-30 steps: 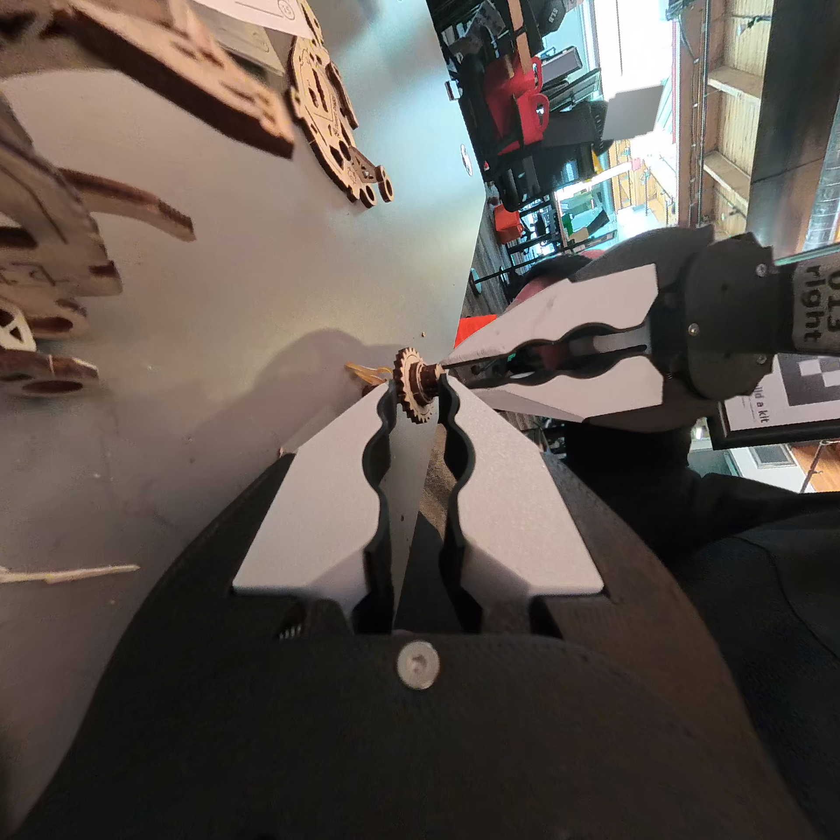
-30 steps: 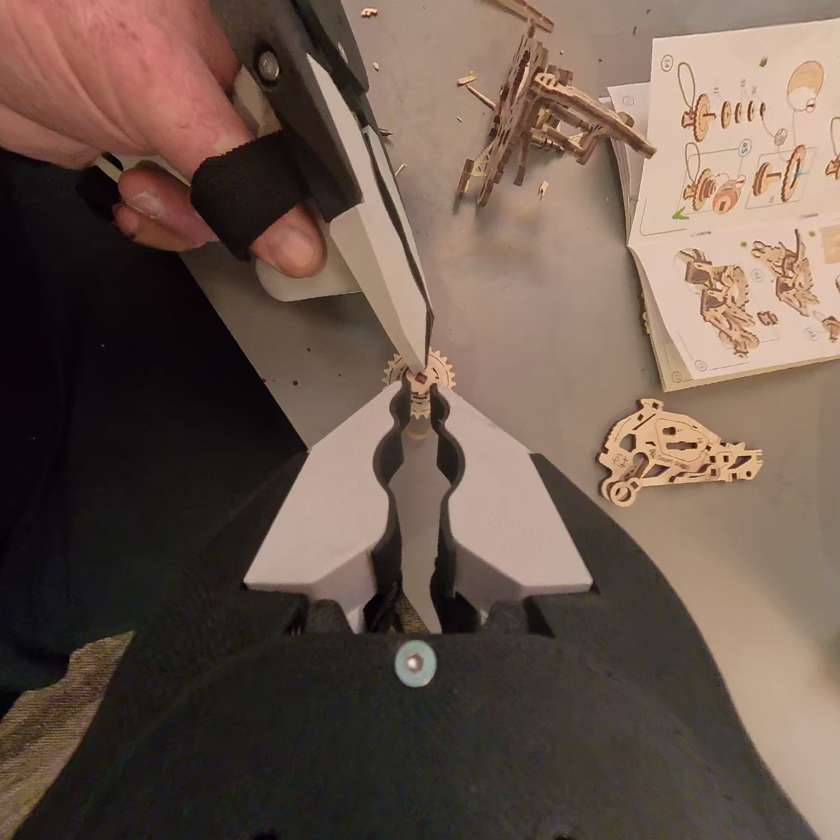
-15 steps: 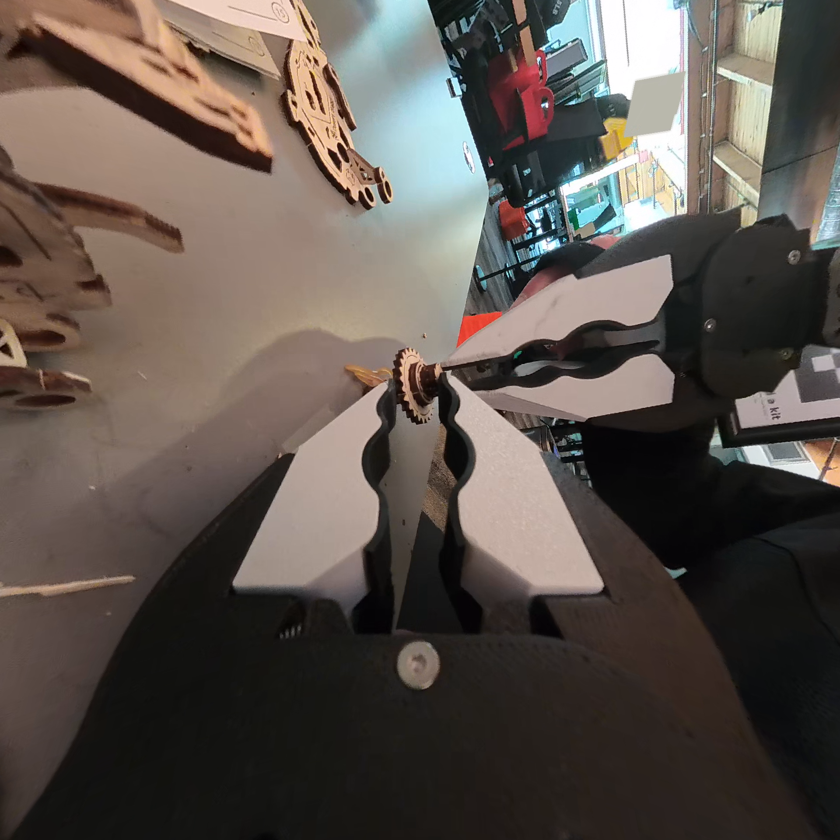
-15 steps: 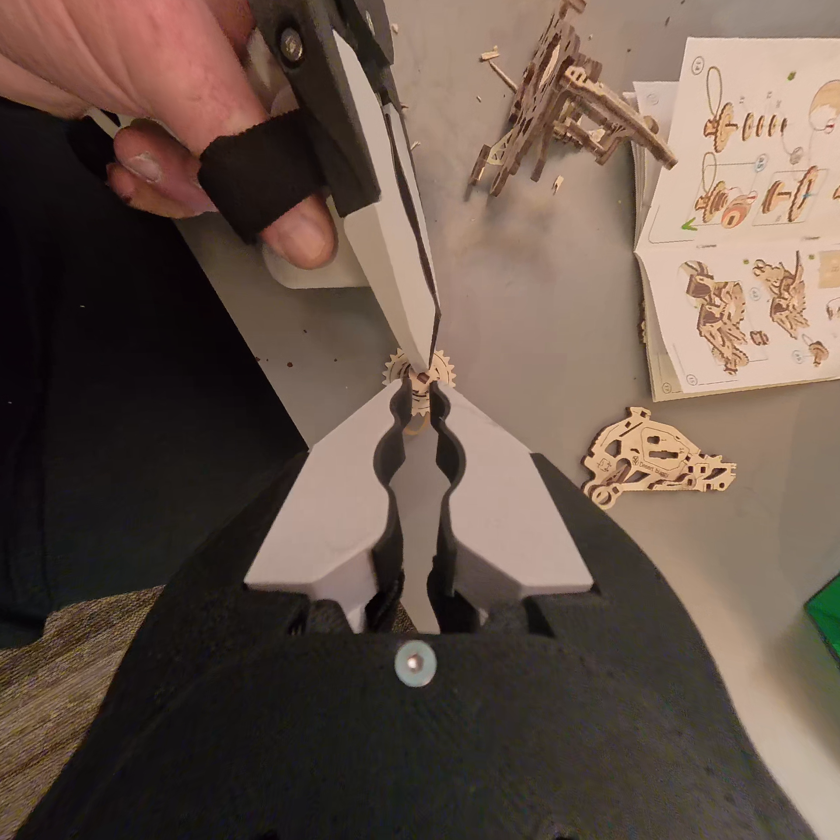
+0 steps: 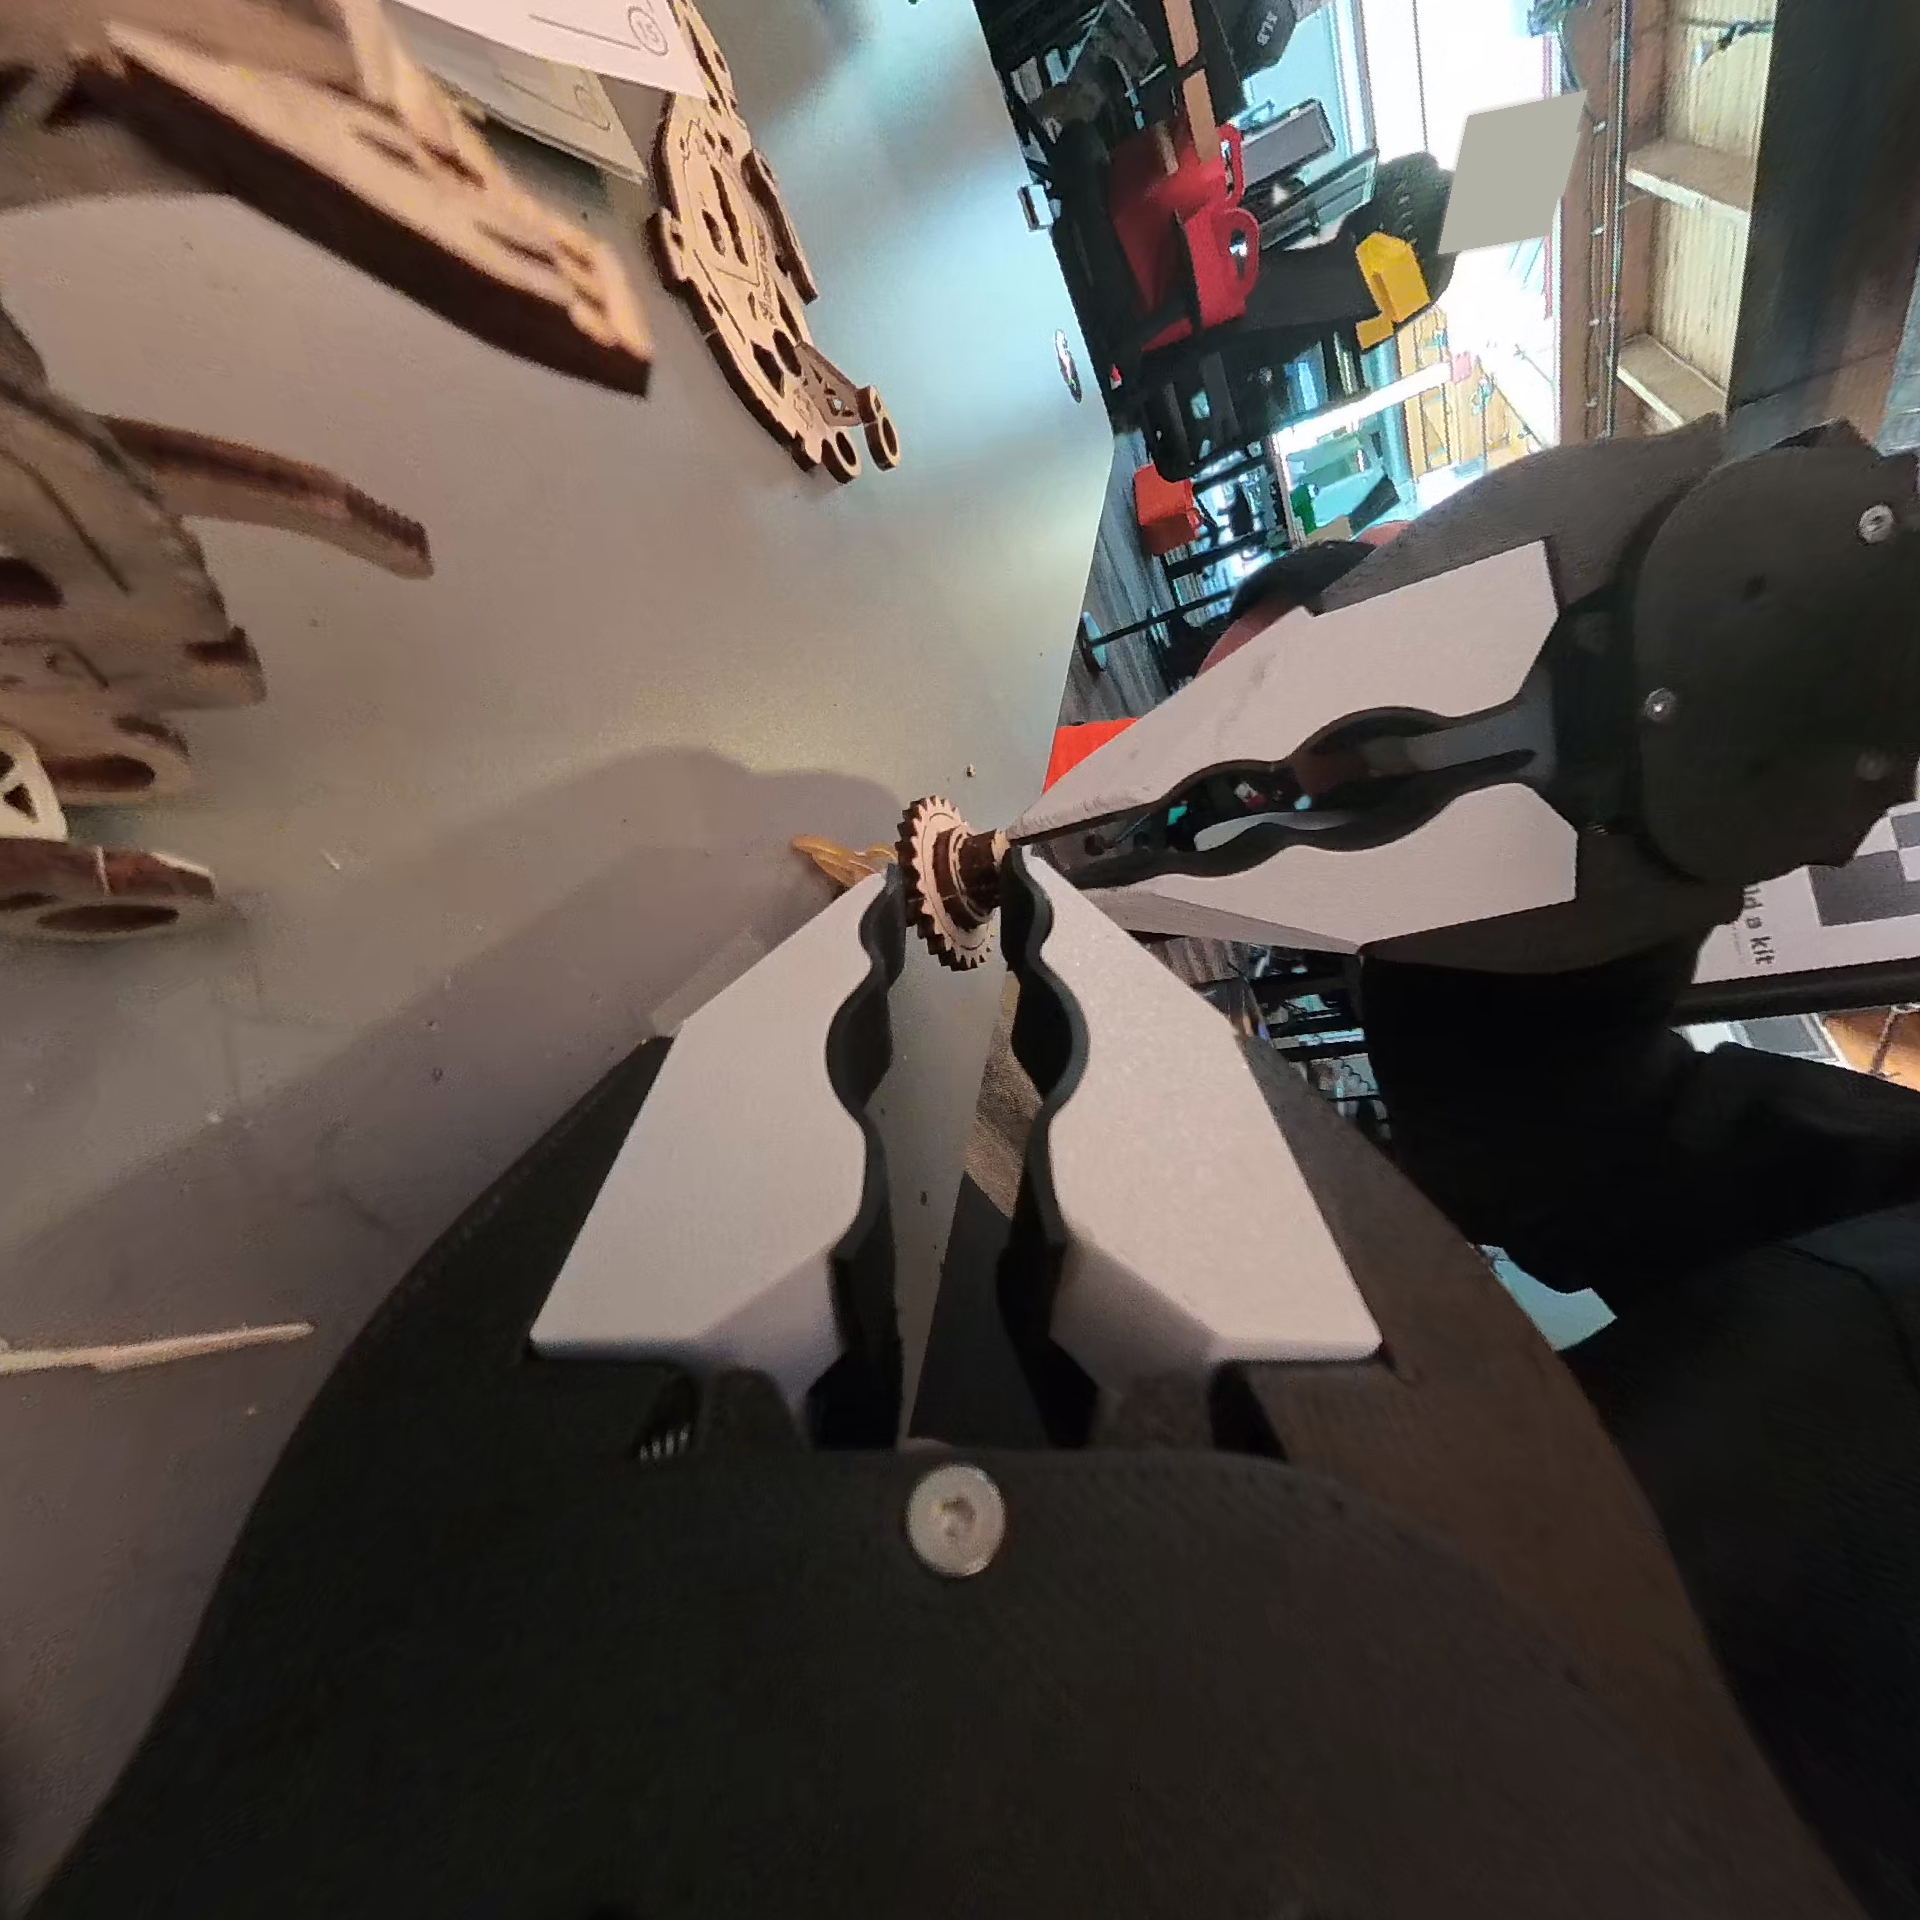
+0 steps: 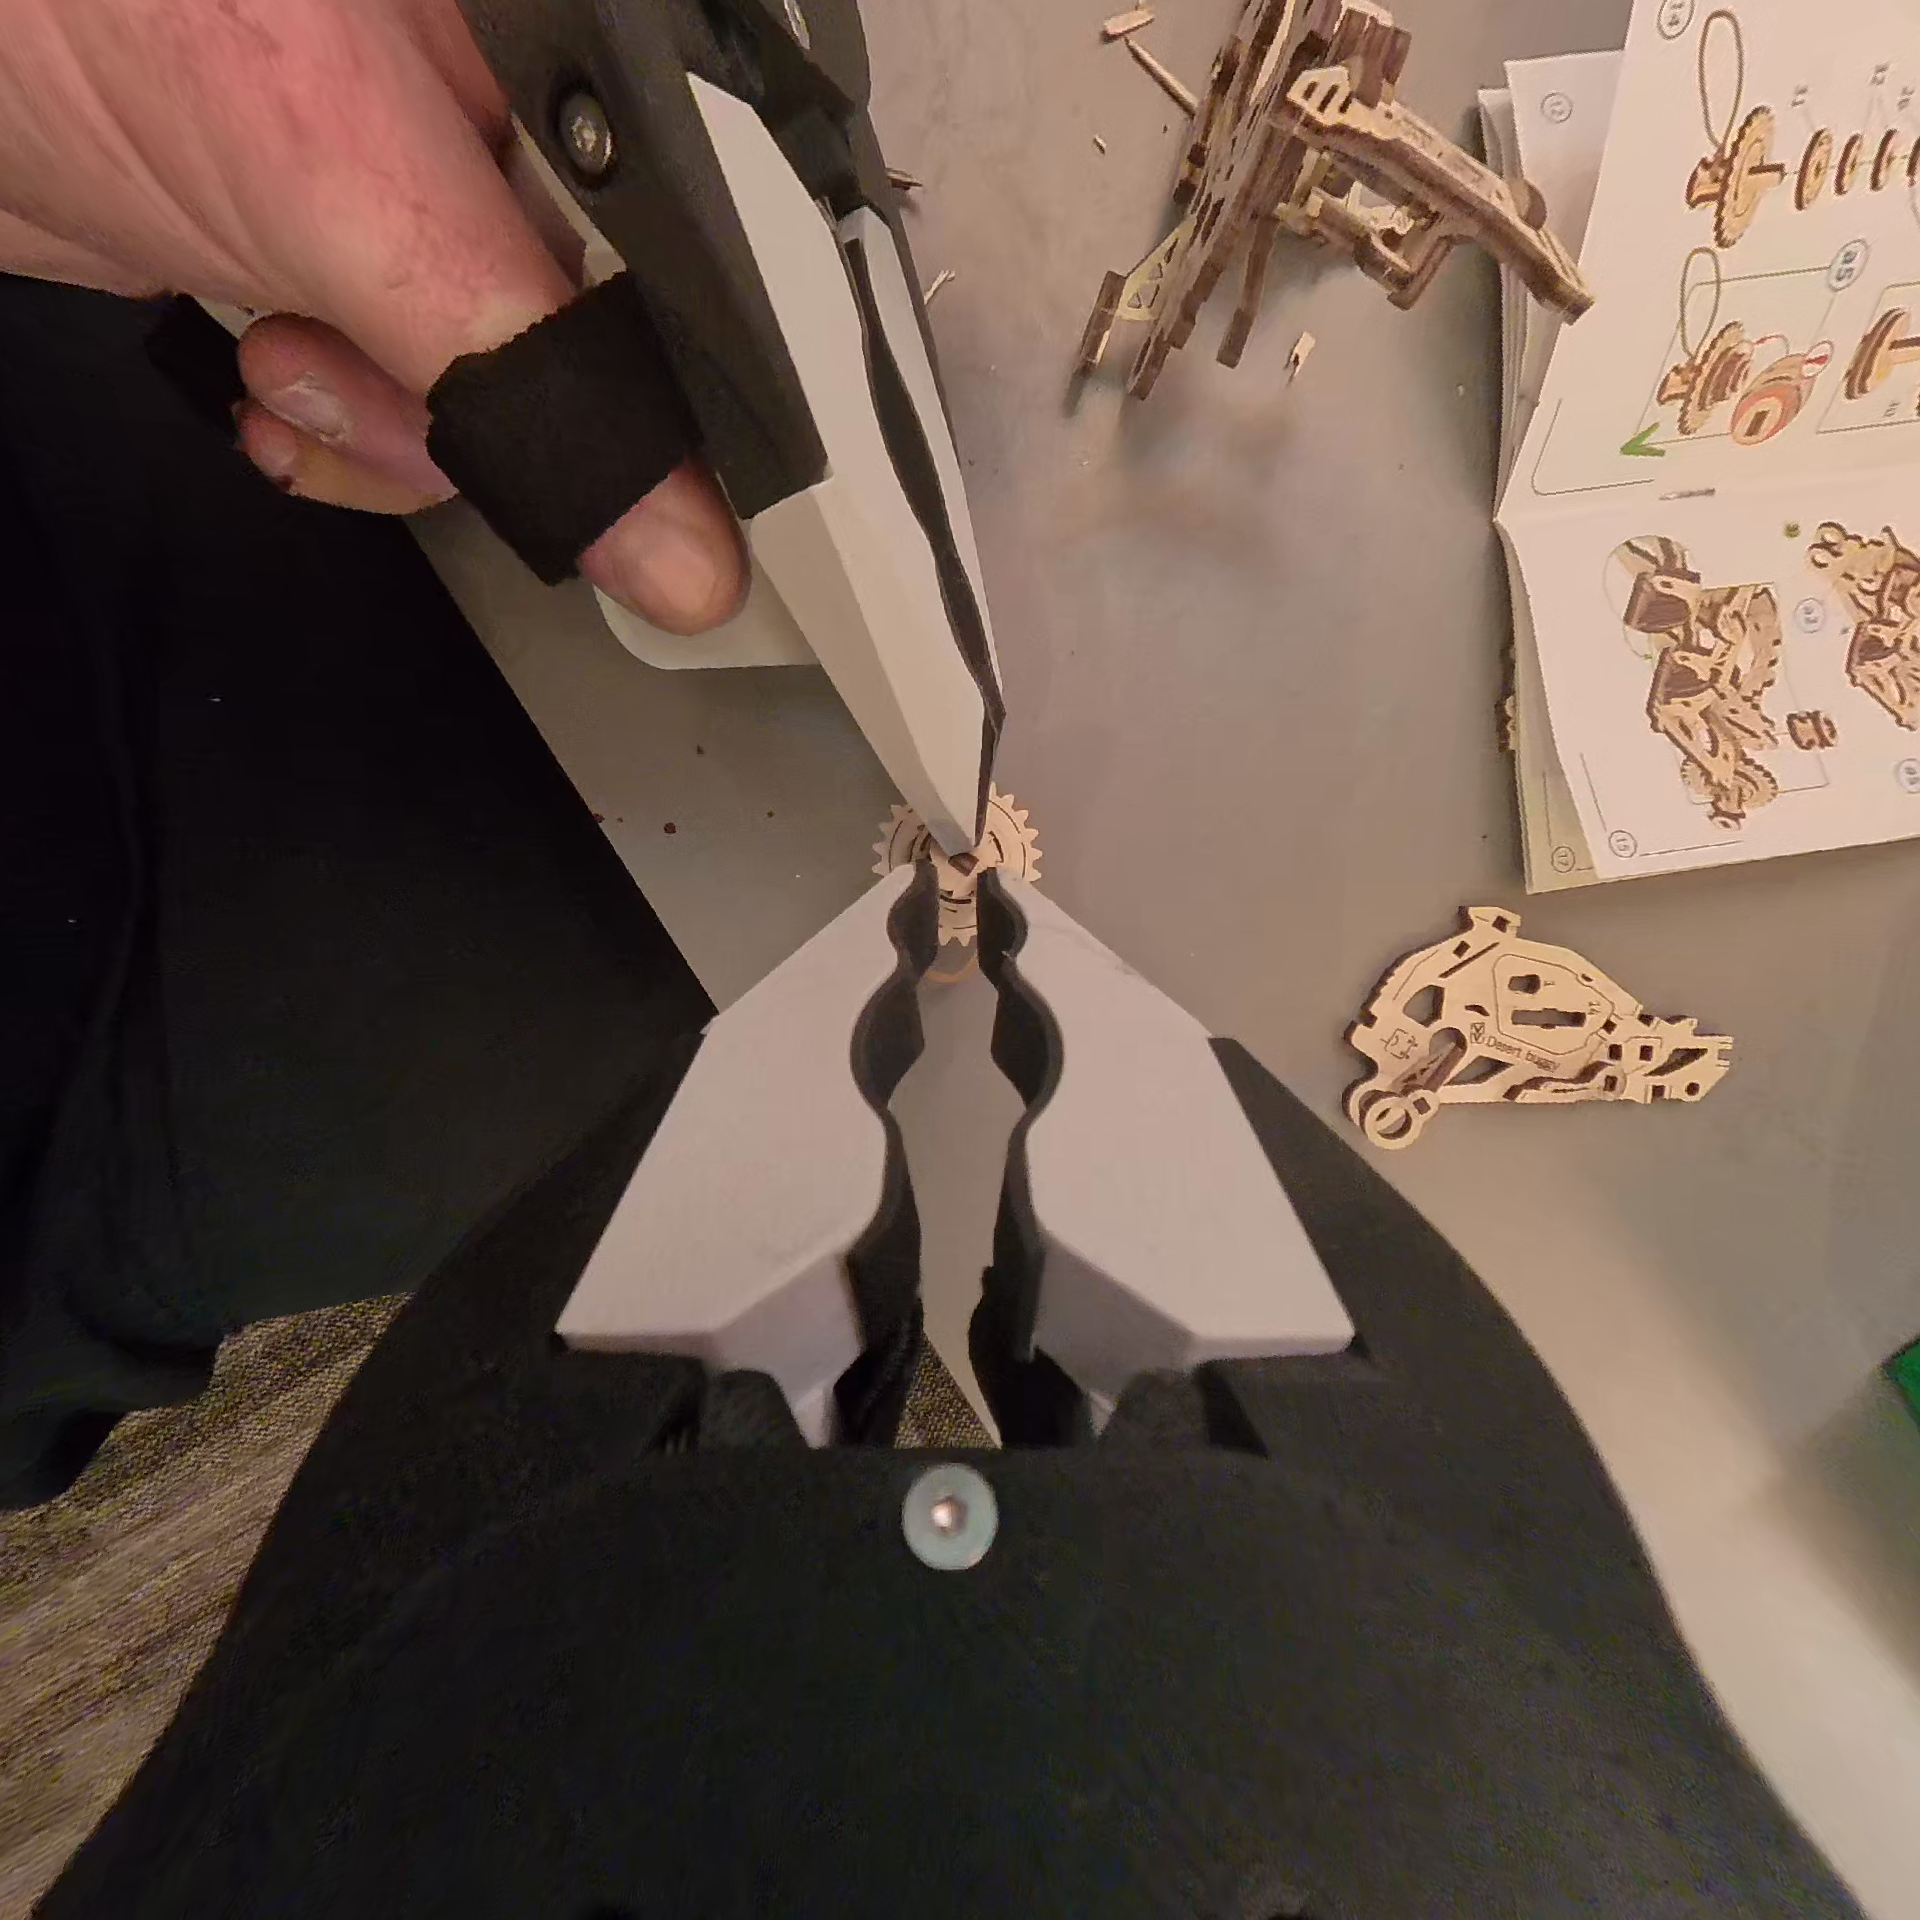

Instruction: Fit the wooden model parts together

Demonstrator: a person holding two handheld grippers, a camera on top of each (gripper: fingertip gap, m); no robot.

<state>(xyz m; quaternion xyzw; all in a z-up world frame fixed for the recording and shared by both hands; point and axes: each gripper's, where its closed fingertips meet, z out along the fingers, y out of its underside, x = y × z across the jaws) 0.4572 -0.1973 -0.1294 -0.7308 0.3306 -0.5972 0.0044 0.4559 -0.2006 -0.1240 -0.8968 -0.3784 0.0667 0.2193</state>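
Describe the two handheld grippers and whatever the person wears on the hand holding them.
Both grippers match: the left gripper and right gripper have a matte black body, a silver screw at the centre, and two light grey wedge fingers lined with wavy black pads. A black-and-white square marker sits on the right gripper's body. The hand has a black strap around one finger.

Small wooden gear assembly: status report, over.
Left gripper shut on small toothed wooden gear assembly. Right gripper pinching its hub end. Both held just above grey table. Nothing blocking.
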